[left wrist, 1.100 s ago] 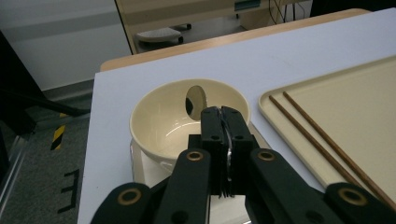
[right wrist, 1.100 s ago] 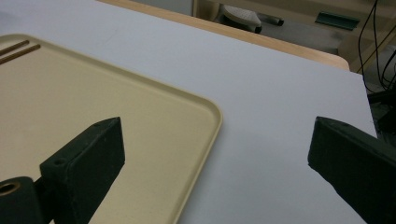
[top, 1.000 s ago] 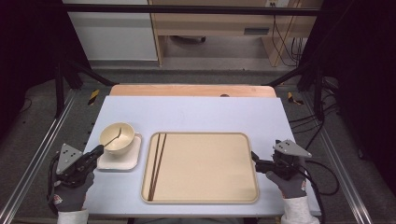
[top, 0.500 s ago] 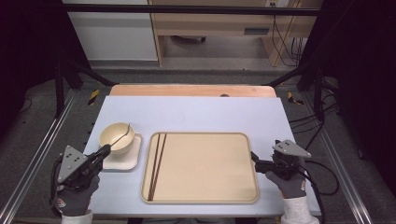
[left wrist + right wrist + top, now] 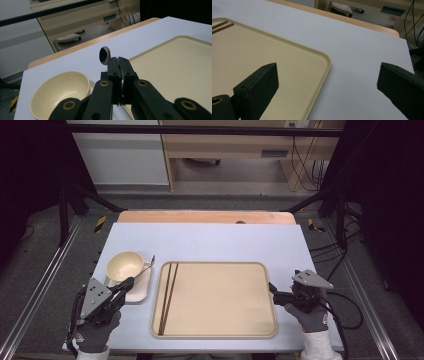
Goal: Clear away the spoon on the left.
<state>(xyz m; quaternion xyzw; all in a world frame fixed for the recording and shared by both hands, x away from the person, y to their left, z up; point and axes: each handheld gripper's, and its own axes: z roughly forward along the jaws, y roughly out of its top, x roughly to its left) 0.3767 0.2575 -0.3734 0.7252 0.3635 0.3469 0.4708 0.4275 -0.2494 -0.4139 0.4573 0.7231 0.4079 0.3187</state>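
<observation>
The left gripper (image 5: 119, 65) has its jaws pressed together on the handle of a metal spoon (image 5: 104, 55), which is lifted a little above the small plate (image 5: 136, 289) beside the bowl (image 5: 125, 265), just left of the tray (image 5: 217, 332). The spoon probably has to go onto the tray, near the chopsticks (image 5: 168, 295) lying along the tray's left side. To do this well, the grip must be kept firm and the spoon carried level over the tray's rim, then lowered parallel to the chopsticks without touching them. The right gripper (image 5: 327, 82) waits with jaws spread wide over the tray's right edge, holding nothing.
</observation>
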